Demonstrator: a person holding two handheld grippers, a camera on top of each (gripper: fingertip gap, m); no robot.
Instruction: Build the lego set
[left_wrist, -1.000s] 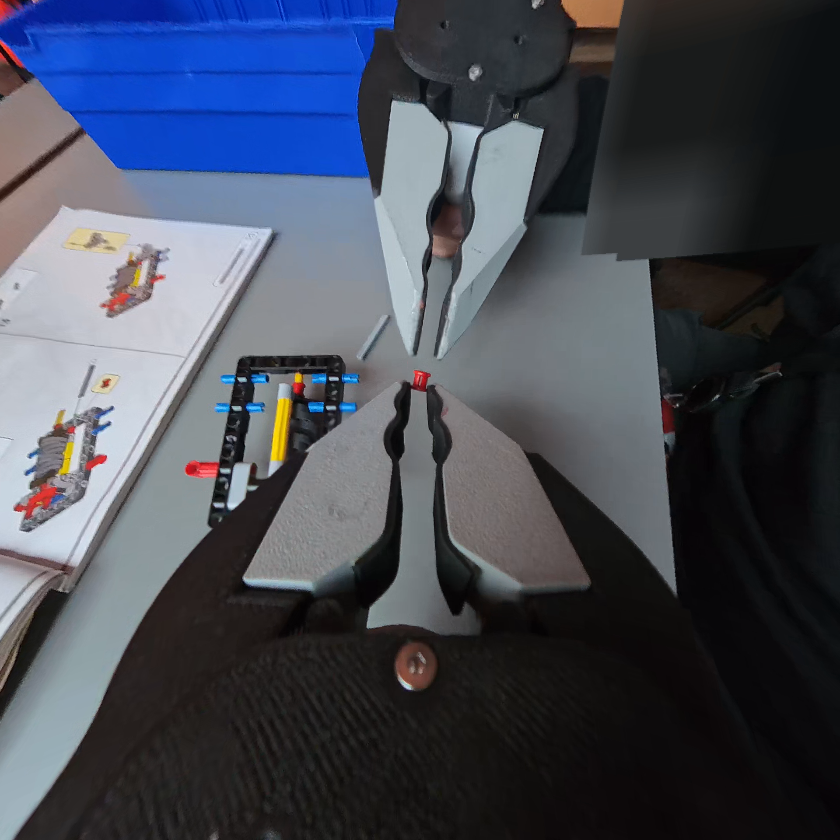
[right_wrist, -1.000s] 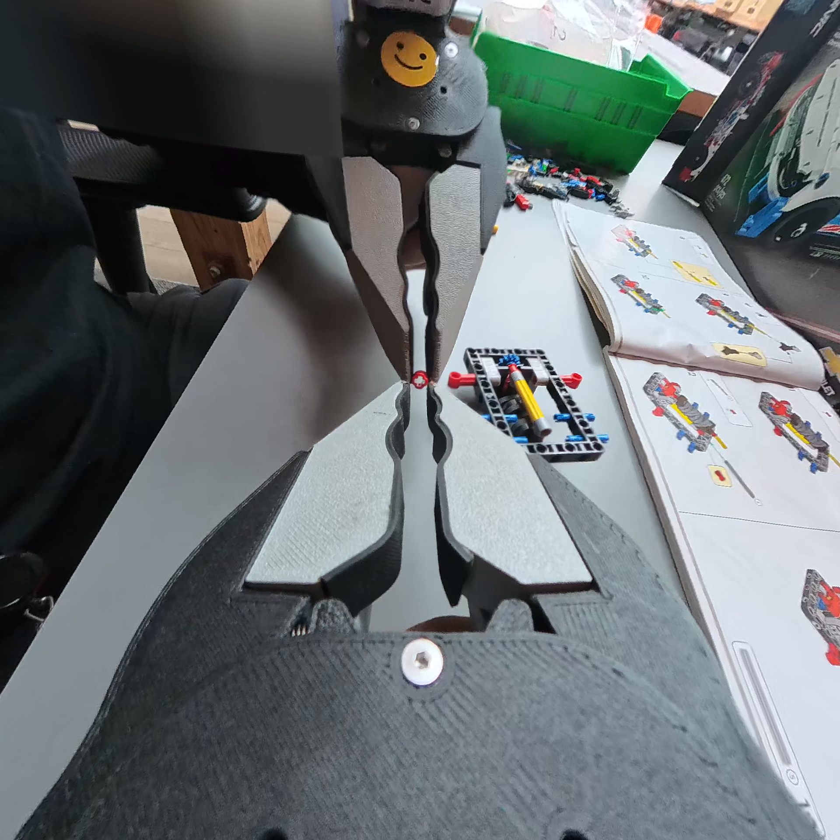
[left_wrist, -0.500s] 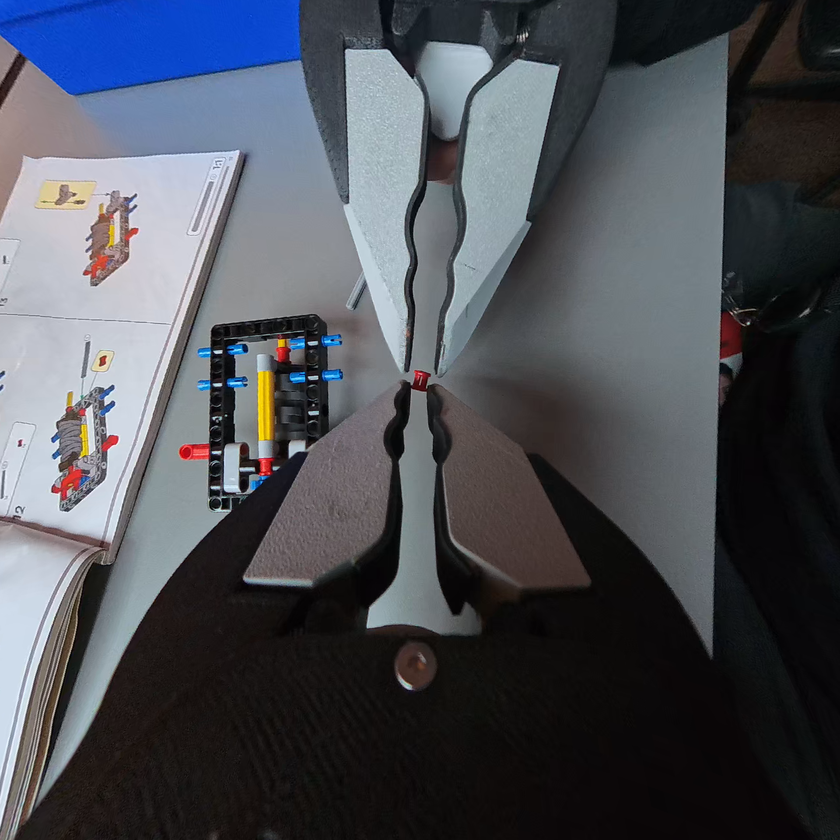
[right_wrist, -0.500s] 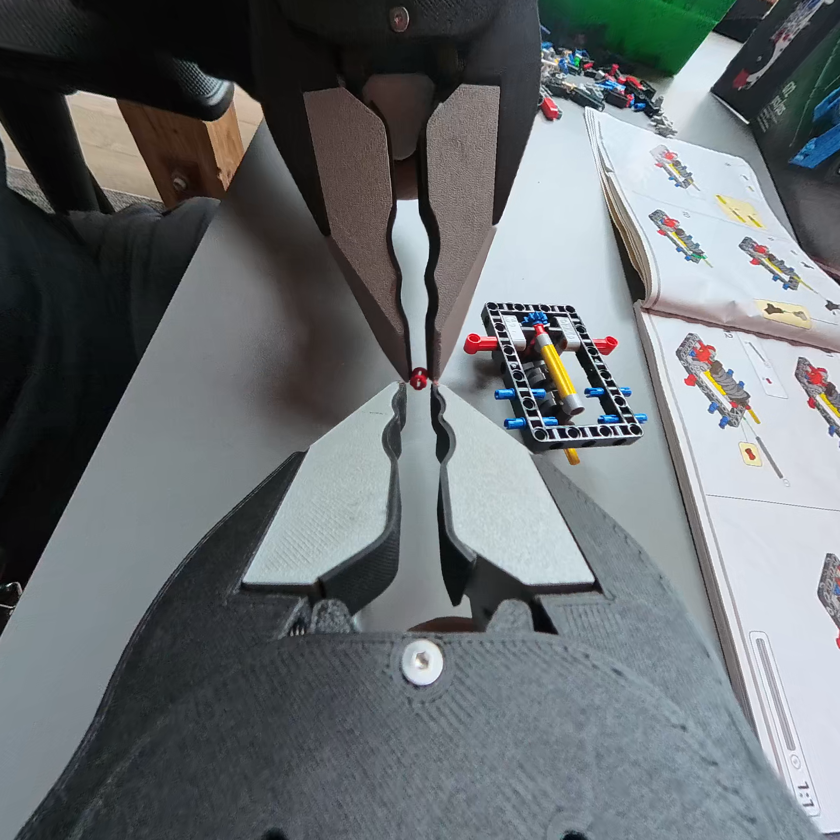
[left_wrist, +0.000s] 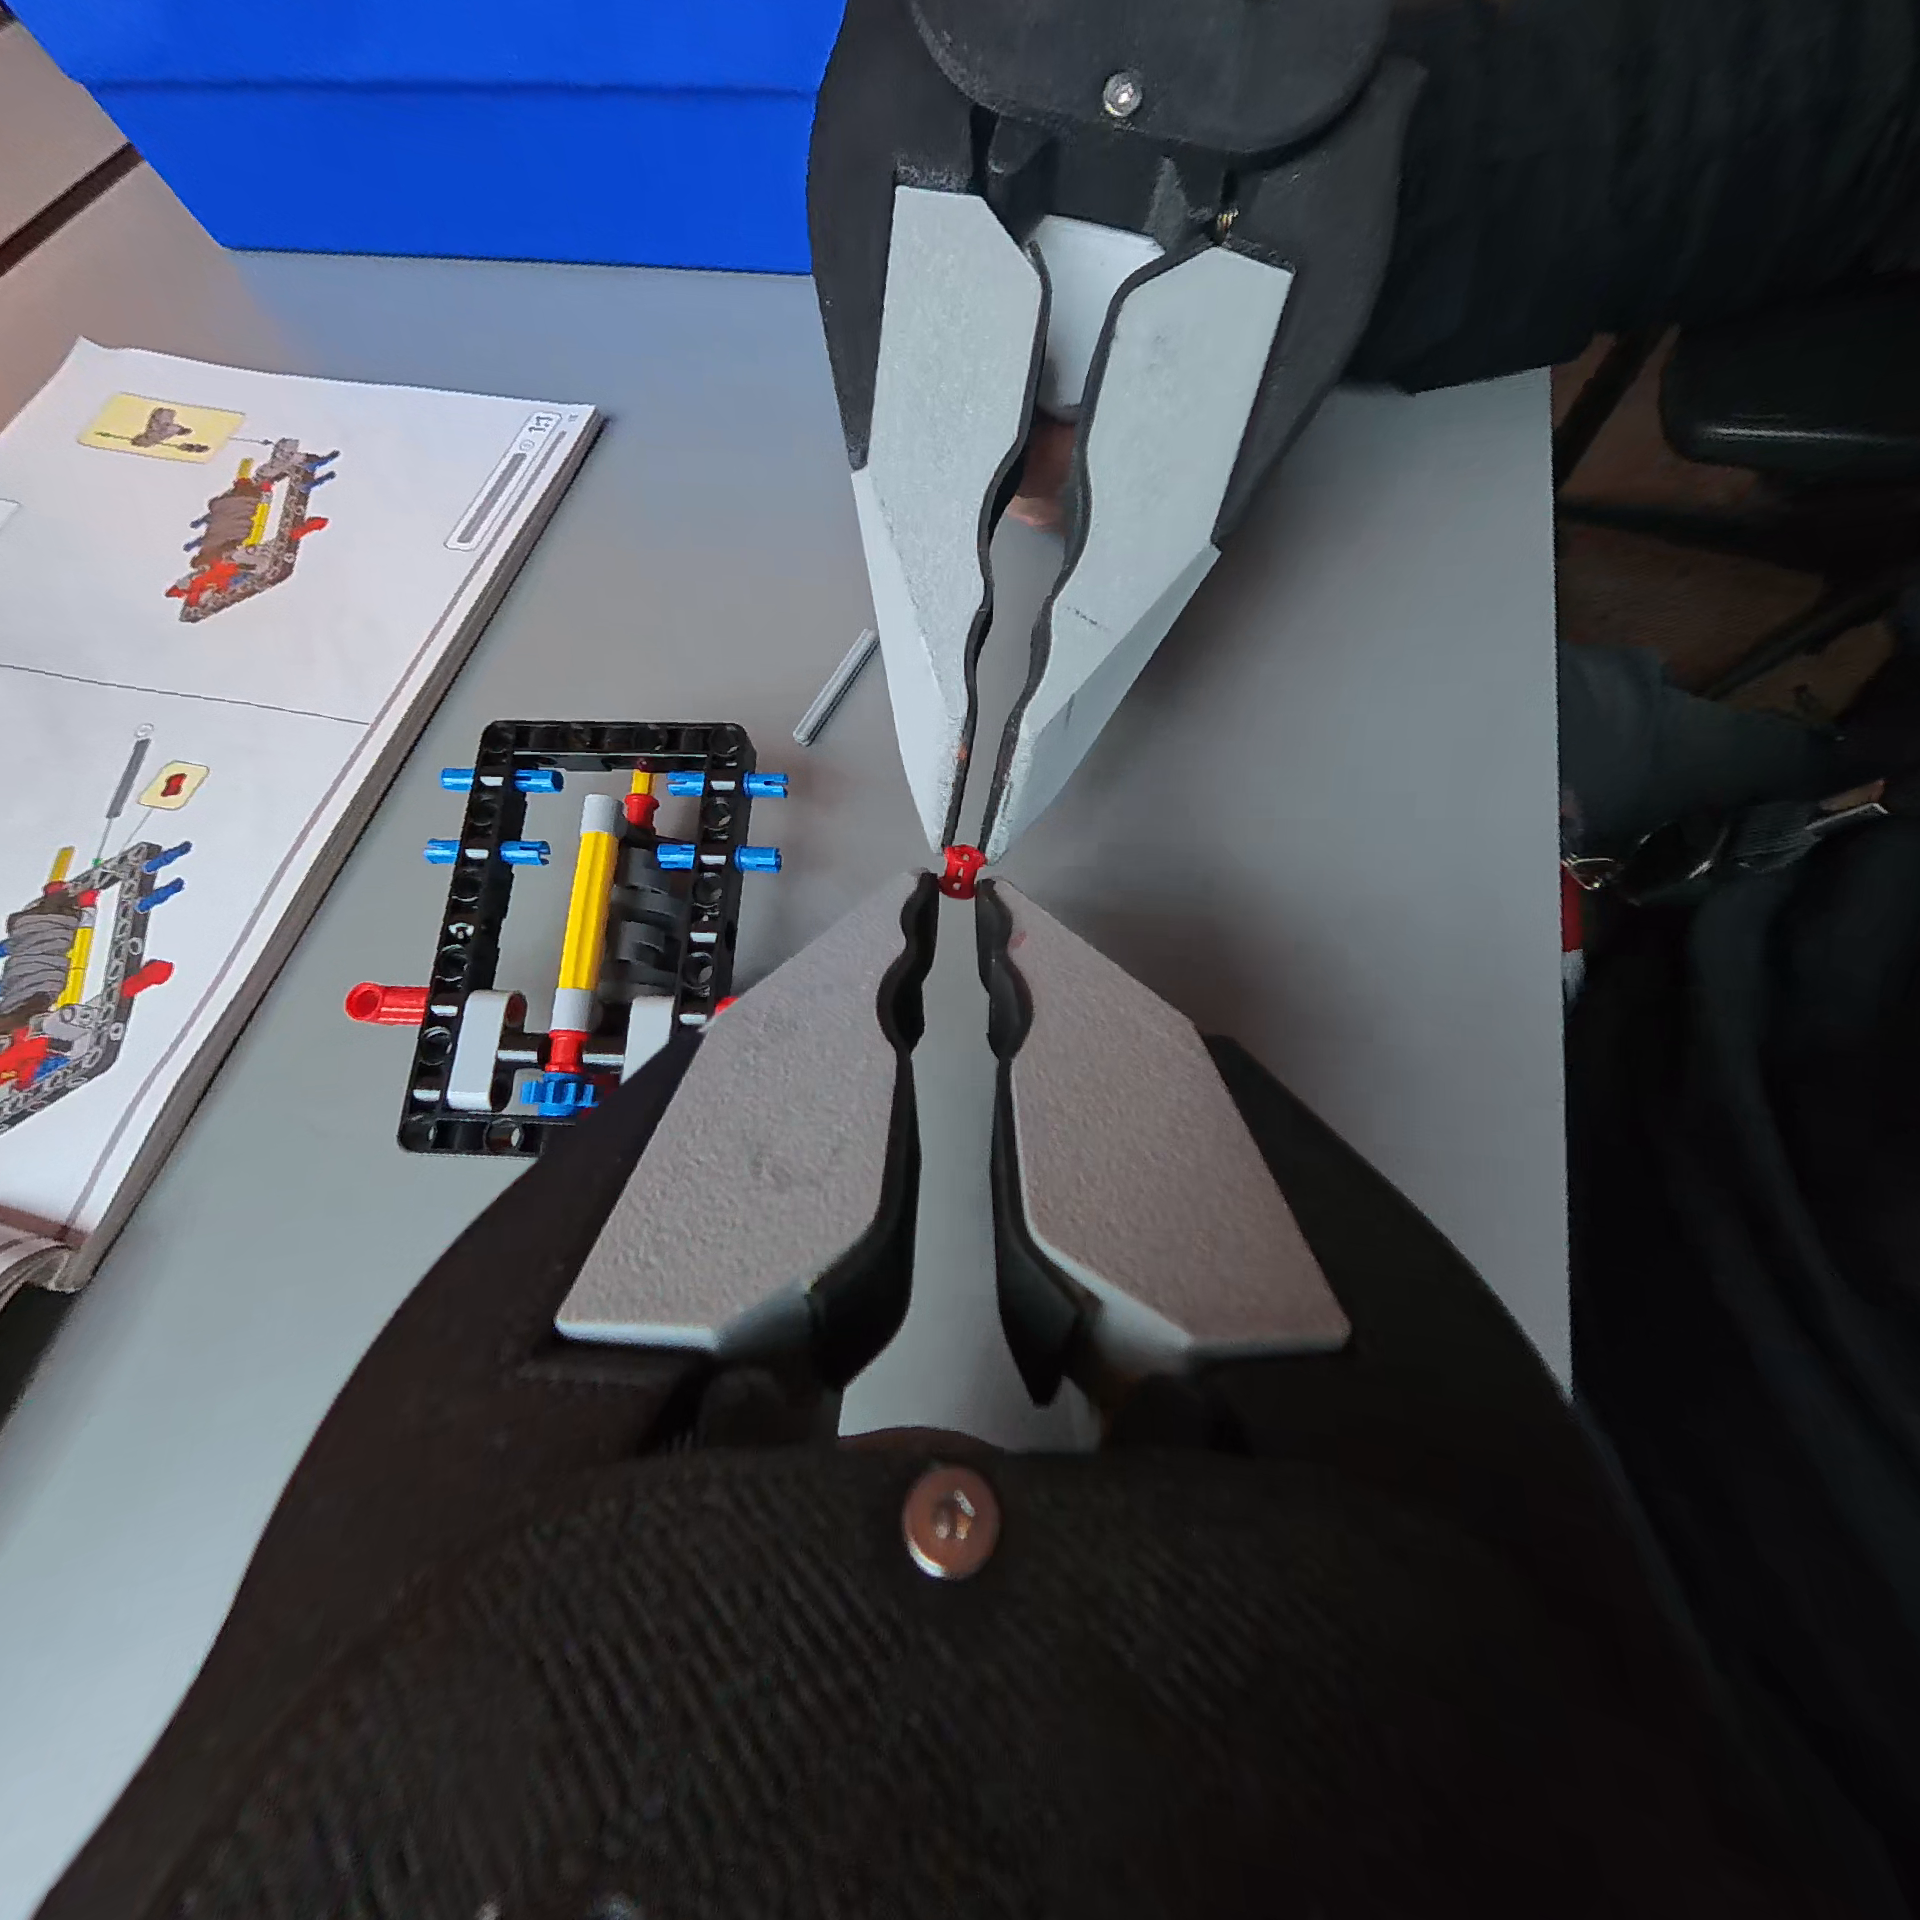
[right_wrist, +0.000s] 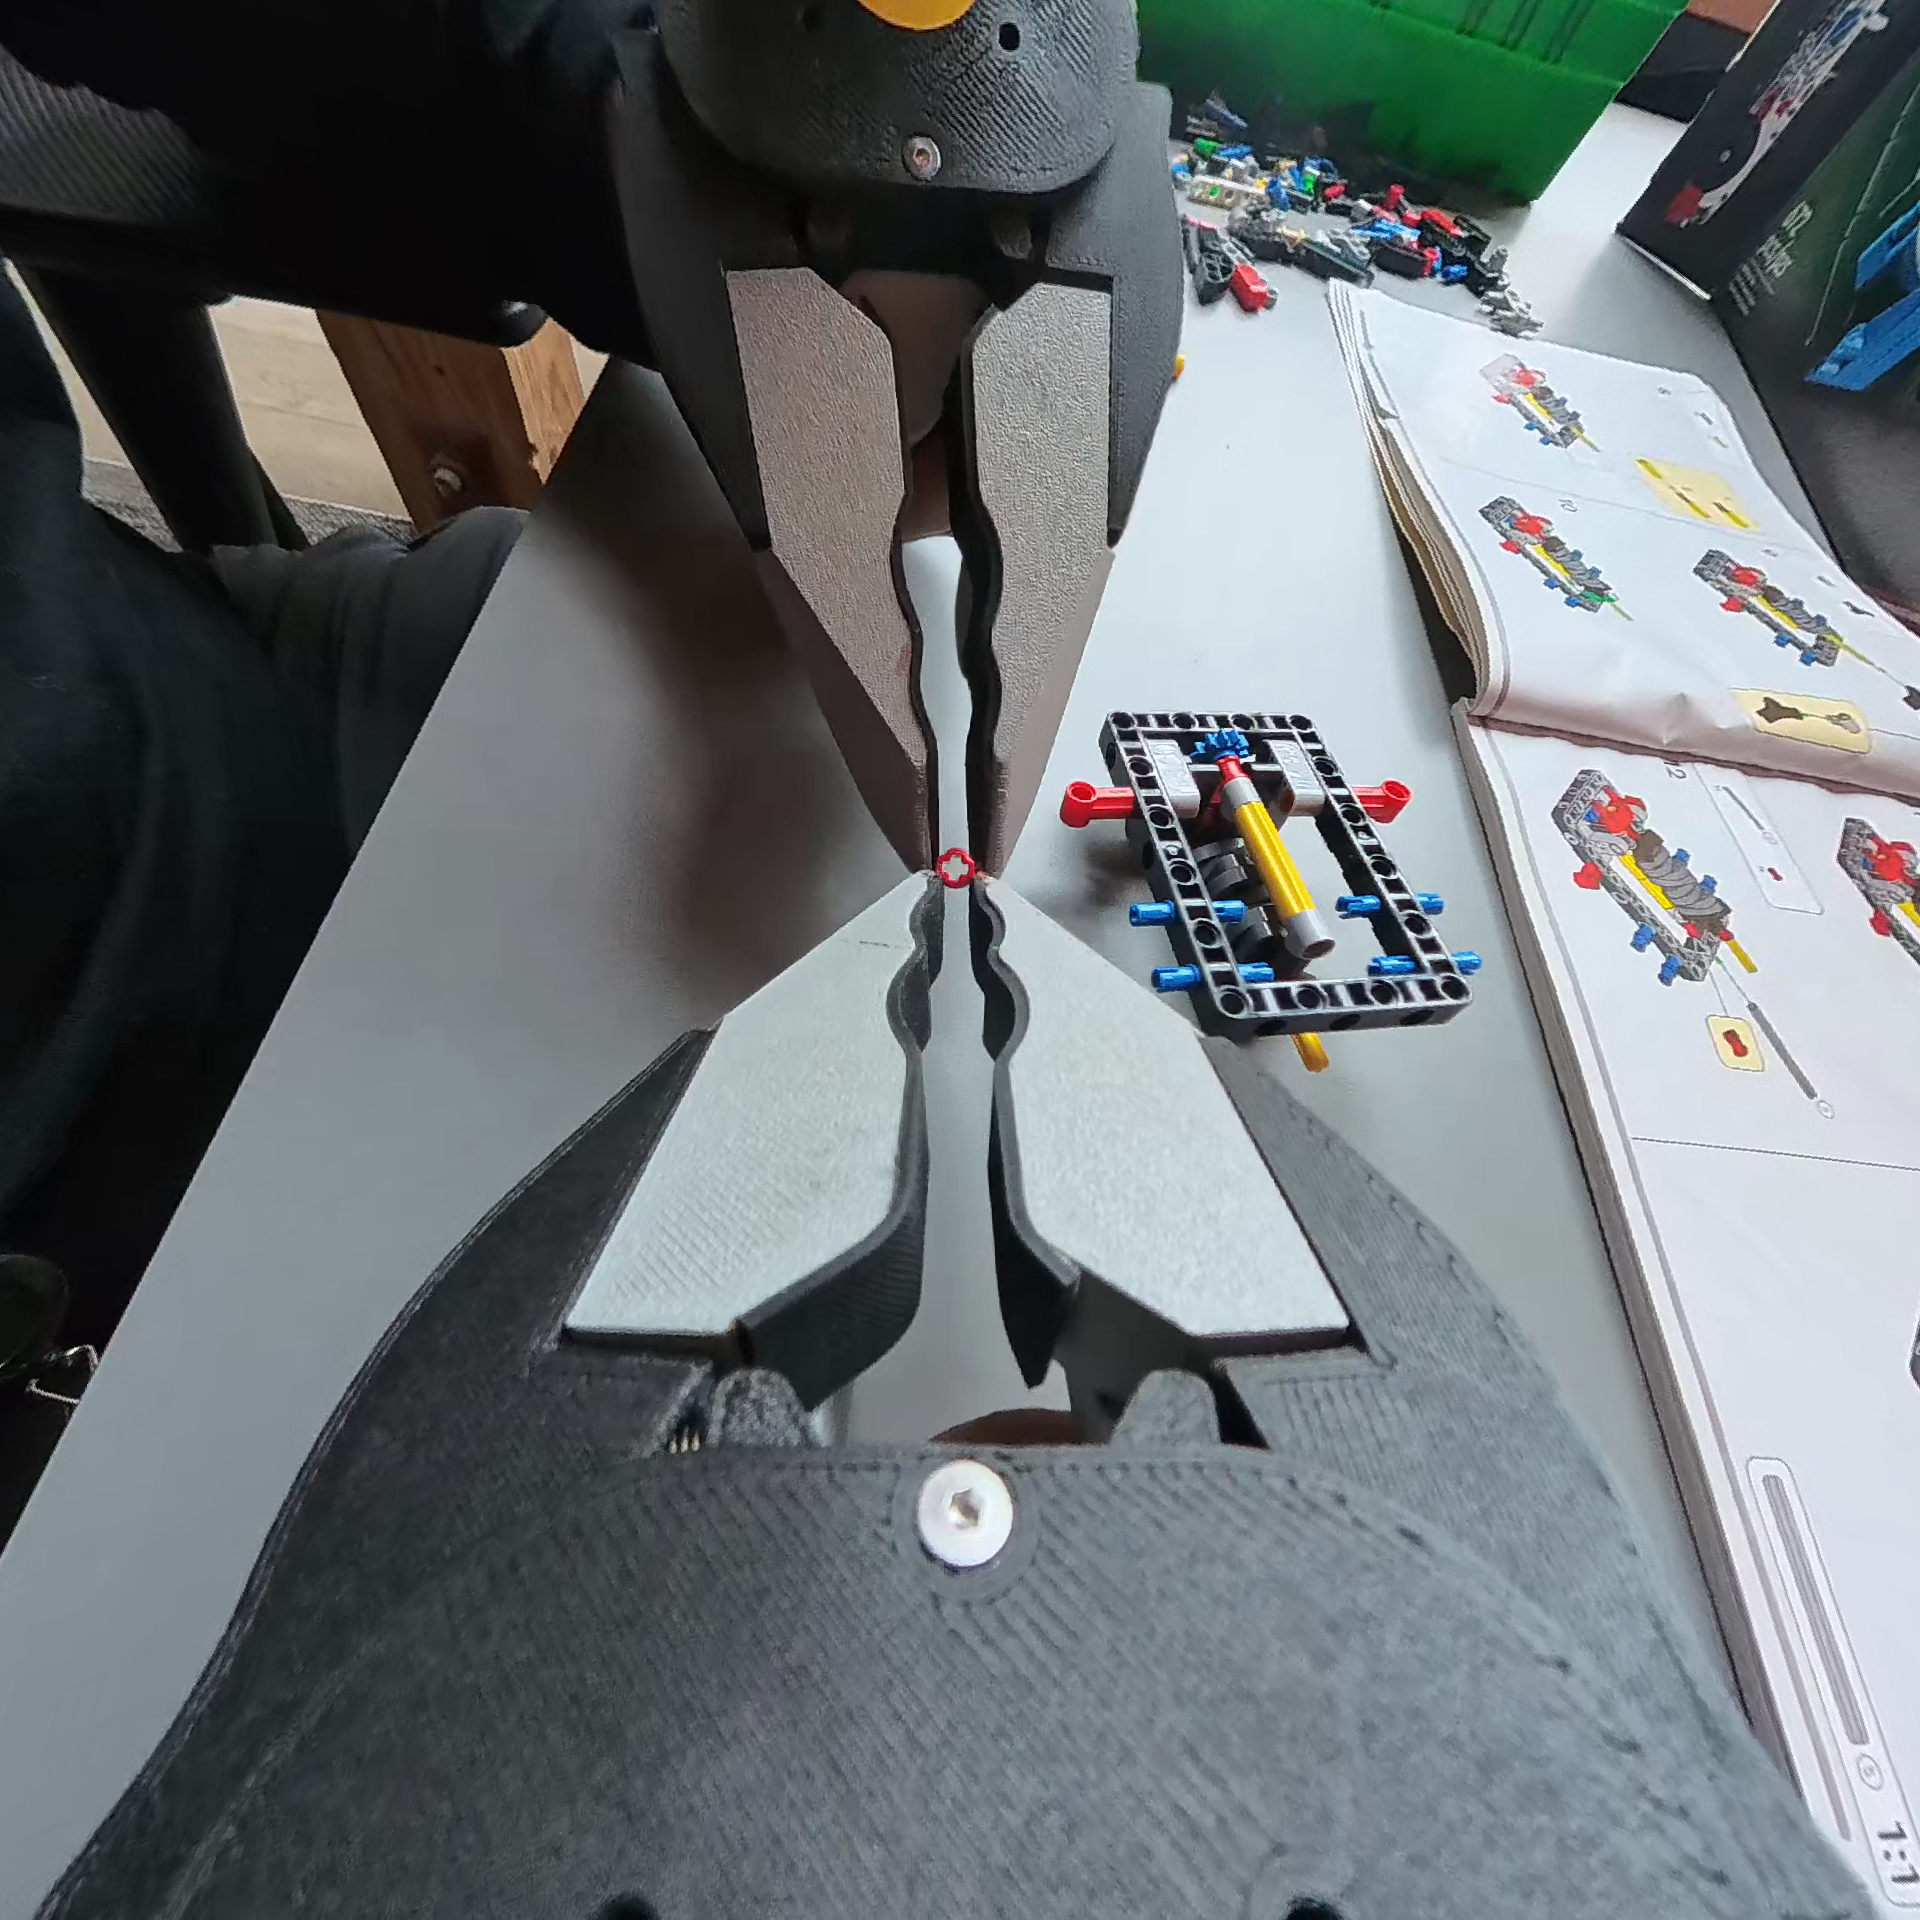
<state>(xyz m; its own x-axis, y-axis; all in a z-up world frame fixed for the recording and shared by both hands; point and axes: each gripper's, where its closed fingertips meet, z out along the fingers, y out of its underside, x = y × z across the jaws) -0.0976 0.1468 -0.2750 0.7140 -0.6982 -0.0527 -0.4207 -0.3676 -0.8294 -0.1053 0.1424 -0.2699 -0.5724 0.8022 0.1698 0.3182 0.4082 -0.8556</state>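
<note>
A small red bush (left_wrist: 960, 871) hangs above the grey table (left_wrist: 1351, 935), between the tips of both grippers, which meet nose to nose. My left gripper (left_wrist: 956, 889) is shut on one end of it. My right gripper (right_wrist: 954, 885) comes from the opposite side and its tips pinch the other end. In the right wrist view the red bush (right_wrist: 956, 865) shows end-on with its cross hole. The black frame assembly (left_wrist: 582, 935), with a yellow axle, blue pins and red pins, lies flat on the table left of the grippers. It also shows in the right wrist view (right_wrist: 1288, 883).
A loose grey axle (left_wrist: 836, 686) lies behind the frame. An open instruction booklet (left_wrist: 260, 675) lies at the left. A blue bin (left_wrist: 468, 125) stands at the back. A green bin (right_wrist: 1403, 83), a pile of loose parts (right_wrist: 1330, 229) and the set's box (right_wrist: 1787, 156) lie beyond. The table edge (left_wrist: 1553, 935) is close on the right. The tips of both grippers are at nearly the same place.
My right gripper came in to meet the left, opened slightly around the red bush, then narrowed onto it. The left gripper kept its hold throughout.
</note>
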